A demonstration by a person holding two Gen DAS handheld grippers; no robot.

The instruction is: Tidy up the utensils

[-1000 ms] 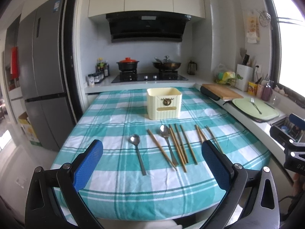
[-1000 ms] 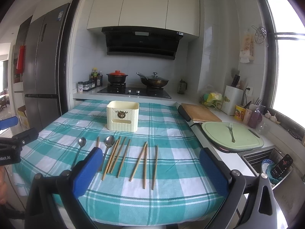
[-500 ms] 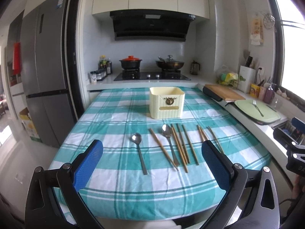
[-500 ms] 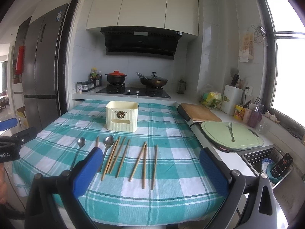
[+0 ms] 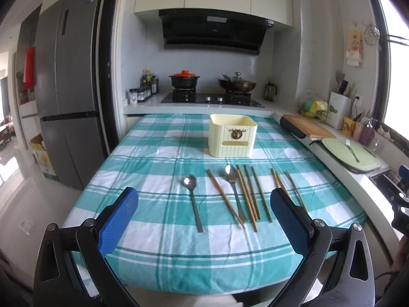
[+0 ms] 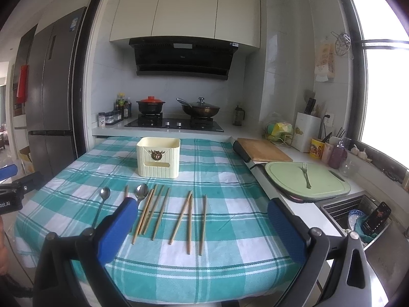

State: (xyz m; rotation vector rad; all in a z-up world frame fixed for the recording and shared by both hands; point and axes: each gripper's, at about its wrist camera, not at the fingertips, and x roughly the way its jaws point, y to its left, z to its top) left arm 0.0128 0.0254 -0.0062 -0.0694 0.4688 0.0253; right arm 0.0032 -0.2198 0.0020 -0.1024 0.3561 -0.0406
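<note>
Ahead of both wide-open grippers, left [image 5: 204, 215] and right [image 6: 202, 227]: spoons [image 5: 192, 199], chopsticks [image 6: 188, 217] on tablecloth [image 5: 143, 153], untouched.

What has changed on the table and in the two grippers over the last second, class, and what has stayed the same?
Little changed. The left gripper tilted up slightly, so the cream holder and utensils sit lower in its view; the right gripper shifted only slightly. Neither took hold of or let go of anything. Both stayed open and empty, and the two spoons and the chopsticks lie where they were on the checked cloth.
</note>
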